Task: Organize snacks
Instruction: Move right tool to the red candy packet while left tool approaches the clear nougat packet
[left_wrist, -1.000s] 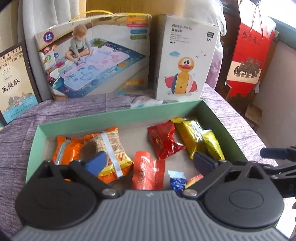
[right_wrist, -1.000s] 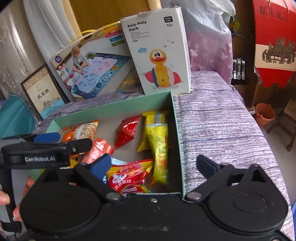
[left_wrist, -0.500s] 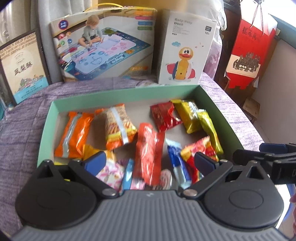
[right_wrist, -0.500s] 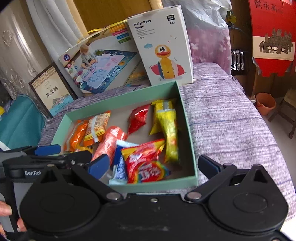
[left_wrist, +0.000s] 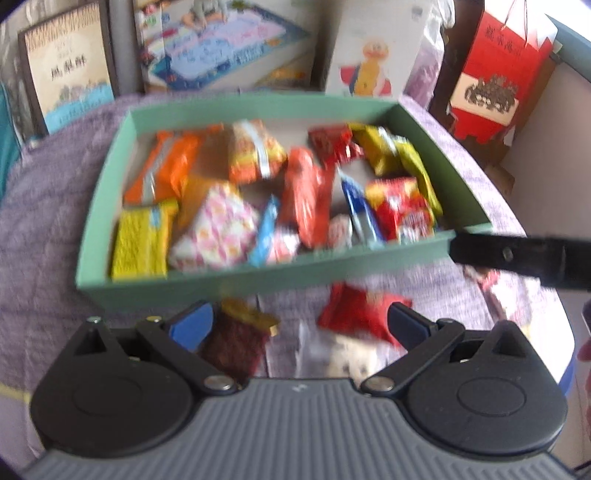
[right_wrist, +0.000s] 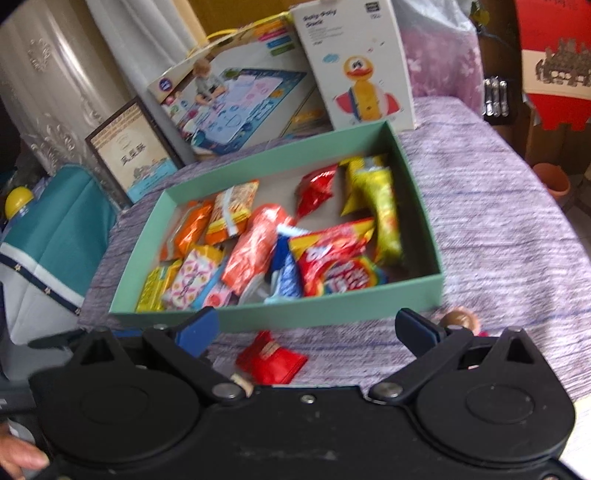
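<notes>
Both grippers, left (left_wrist: 301, 323) and right (right_wrist: 306, 328), gape empty (2 total) before the snack box (right_wrist: 332, 314).

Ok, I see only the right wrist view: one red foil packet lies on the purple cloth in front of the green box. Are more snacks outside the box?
Observer: Yes. A dark brown packet with a gold top lies by the left hand-held gripper's left finger.
Operator: Anything more there?
Observer: A clear plastic packet with pale contents lies between that gripper's open fingers, just nearer than the red foil packet.
</notes>
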